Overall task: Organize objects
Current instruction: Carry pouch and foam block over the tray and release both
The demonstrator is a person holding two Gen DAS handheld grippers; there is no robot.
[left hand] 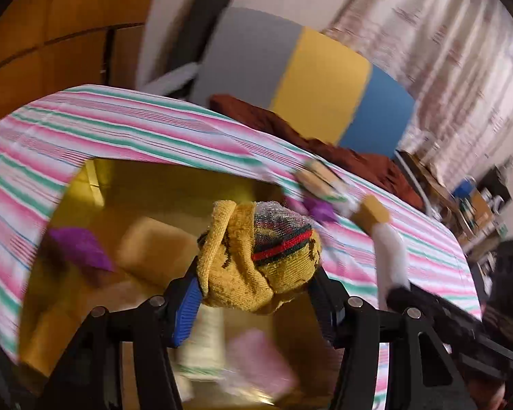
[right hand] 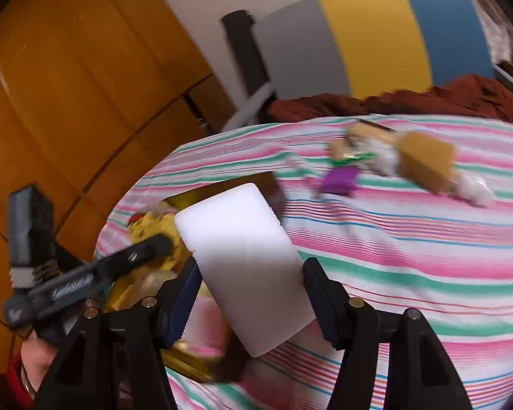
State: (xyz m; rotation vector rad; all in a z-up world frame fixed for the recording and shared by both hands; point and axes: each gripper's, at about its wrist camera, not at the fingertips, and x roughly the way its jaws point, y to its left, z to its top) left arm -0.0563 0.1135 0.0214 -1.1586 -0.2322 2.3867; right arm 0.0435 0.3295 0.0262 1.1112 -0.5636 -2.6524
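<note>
My left gripper (left hand: pixel 256 290) is shut on a balled yellow knitted sock (left hand: pixel 256 263) with a red and dark band, held above an open golden box (left hand: pixel 147 184) that holds a purple piece (left hand: pixel 78 246), a tan block (left hand: pixel 154 249) and pink and white items. My right gripper (right hand: pixel 253 280) is shut on a white rectangular block (right hand: pixel 246 256), held over the striped cloth beside the box (right hand: pixel 188 358). The left gripper (right hand: pixel 147 249) with the sock (right hand: pixel 154 225) shows at the left of the right wrist view.
A pink, green and white striped cloth (right hand: pixel 410 266) covers the surface. Loose items lie on it: a tan sponge block (right hand: pixel 424 164), a purple piece (right hand: pixel 340 177), white fluffy bits (right hand: pixel 475 191). A brown cloth (right hand: pixel 427 99) and grey-yellow-blue panel (right hand: pixel 369 34) stand behind.
</note>
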